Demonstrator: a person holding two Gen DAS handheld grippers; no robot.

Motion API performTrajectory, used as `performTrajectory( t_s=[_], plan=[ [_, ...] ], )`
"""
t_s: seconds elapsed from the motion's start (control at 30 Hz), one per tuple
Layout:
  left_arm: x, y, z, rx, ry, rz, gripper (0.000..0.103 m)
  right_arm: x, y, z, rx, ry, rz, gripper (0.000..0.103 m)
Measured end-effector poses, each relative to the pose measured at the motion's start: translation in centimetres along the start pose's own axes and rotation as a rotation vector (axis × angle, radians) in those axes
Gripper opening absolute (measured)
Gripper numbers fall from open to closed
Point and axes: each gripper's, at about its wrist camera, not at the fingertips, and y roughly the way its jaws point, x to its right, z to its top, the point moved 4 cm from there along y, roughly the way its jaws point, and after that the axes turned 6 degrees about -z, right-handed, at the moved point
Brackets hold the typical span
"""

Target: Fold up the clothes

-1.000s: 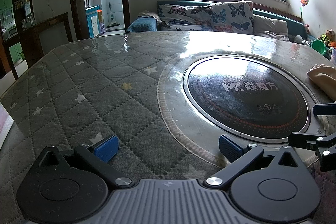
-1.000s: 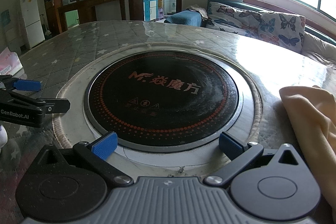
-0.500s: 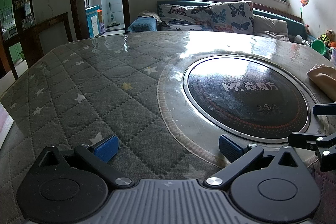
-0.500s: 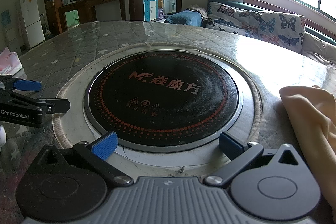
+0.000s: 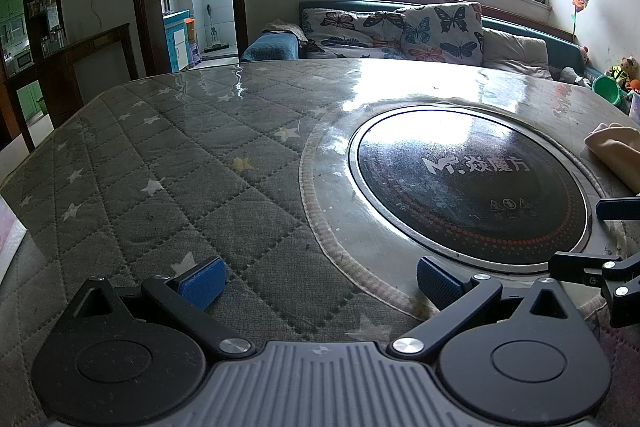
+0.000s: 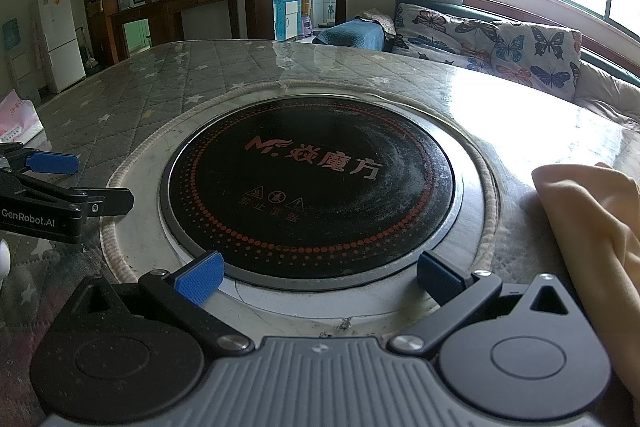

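Still no change from a second ago: nothing moved, so folding not yet begun. Left gripper (image 5: 318, 281) wide open, holding nothing, low over the table (image 5: 192, 163). Right gripper (image 6: 320, 277) wide open too, empty, by the round black cooktop (image 6: 312, 183). One yellow cloth (image 6: 588, 219), bunched at the right, untouched. Two grippers, one cooktop, one cloth.

I hold both grippers low and level, side by side. My left gripper (image 5: 318, 277) has its blue-padded fingers (image 5: 200, 281) spread wide, gripping nothing. My right gripper (image 6: 318, 277) matches it, jaws wide apart and empty, its pads (image 6: 438, 279) facing forward.
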Motion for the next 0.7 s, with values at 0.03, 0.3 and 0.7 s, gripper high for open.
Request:
performTrajectory(
  t_s=[0.03, 0.3, 0.7],
  plan=[
    [-0.01, 0.0, 0.0, 0.0, 0.0, 0.0, 0.103, 0.0, 0.0, 0.0, 0.0, 0.0, 0.0, 0.103],
    [0.04, 0.03, 0.02, -0.002, 0.001, 0.0, 0.103, 0.05, 0.0, 0.04, 0.0, -0.001, -0.001, 0.103],
    [0.11, 0.06, 0.06, -0.005, 0.003, 0.002, 0.103, 0.05, -0.04, 0.04, 0.001, -0.001, 0.001, 0.103]
  ],
)
